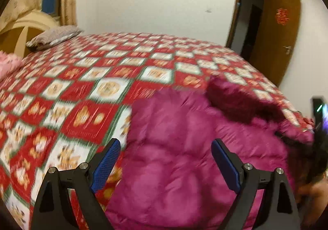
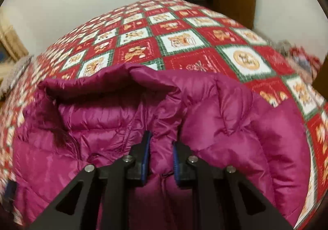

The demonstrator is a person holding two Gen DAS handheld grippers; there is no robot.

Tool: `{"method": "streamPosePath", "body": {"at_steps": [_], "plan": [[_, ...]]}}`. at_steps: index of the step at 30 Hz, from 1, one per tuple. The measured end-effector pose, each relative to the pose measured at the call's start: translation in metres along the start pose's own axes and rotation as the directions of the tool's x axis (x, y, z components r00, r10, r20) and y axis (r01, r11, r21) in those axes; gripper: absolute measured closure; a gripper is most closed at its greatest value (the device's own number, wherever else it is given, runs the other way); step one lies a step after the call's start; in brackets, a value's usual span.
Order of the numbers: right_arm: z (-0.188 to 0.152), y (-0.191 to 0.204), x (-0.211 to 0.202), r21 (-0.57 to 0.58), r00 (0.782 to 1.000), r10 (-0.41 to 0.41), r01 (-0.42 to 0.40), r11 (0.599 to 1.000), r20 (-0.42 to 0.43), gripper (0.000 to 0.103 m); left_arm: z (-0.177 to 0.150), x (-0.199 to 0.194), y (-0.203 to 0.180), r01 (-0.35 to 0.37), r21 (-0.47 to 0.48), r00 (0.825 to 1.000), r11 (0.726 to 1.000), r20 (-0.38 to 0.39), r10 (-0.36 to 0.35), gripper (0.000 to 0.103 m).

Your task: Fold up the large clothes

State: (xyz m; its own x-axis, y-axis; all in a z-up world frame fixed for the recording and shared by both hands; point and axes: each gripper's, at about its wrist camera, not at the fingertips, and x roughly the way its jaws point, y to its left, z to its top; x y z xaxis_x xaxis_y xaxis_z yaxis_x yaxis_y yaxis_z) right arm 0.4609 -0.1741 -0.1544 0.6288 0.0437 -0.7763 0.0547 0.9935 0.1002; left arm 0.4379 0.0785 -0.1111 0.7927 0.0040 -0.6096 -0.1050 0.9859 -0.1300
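Note:
A magenta puffer jacket (image 1: 180, 158) lies on the near part of a bed covered by a red and white checkered quilt (image 1: 86, 78). Dark fur trim on its hood (image 1: 239, 103) shows at the right. My left gripper (image 1: 166, 148) hangs open above the jacket's left part, nothing between its blue pads. In the right wrist view the jacket (image 2: 256, 137) fills the lower frame, its collar standing up. My right gripper (image 2: 162, 139) is shut on a raised fold of the jacket at the collar, its blue pads pressing the fabric from both sides.
A folded grey blanket (image 1: 53, 37) lies at the bed's far left by a cream headboard (image 1: 24, 27), with pink fabric (image 1: 8, 64) at the left edge. A brown door (image 1: 274, 35) stands open at the right. The quilt (image 2: 176, 41) stretches beyond the jacket.

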Motion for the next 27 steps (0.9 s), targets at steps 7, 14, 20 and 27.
{"method": "streamPosePath", "body": {"at_steps": [7,14,20,27], "plan": [[-0.003,0.003,-0.002,-0.025,0.997,-0.031,0.033,0.999,0.067,0.083,0.069,0.033,-0.067,0.075,0.055,0.996,0.996,-0.059,-0.072,0.012],[-0.004,0.006,-0.002,-0.03,0.994,-0.055,0.058,0.998,0.091,0.082,0.072,0.102,-0.105,-0.086,0.086,0.98,0.993,-0.173,0.1,0.012],[-0.006,0.007,-0.003,-0.032,0.992,-0.068,0.072,0.997,0.104,0.081,0.047,0.105,-0.104,-0.13,0.132,0.976,0.983,-0.157,0.15,0.042],[-0.006,0.007,-0.004,-0.028,0.992,-0.068,0.071,0.997,0.106,0.08,0.026,0.112,-0.074,-0.127,0.036,0.979,0.991,-0.158,0.132,0.053]]}}
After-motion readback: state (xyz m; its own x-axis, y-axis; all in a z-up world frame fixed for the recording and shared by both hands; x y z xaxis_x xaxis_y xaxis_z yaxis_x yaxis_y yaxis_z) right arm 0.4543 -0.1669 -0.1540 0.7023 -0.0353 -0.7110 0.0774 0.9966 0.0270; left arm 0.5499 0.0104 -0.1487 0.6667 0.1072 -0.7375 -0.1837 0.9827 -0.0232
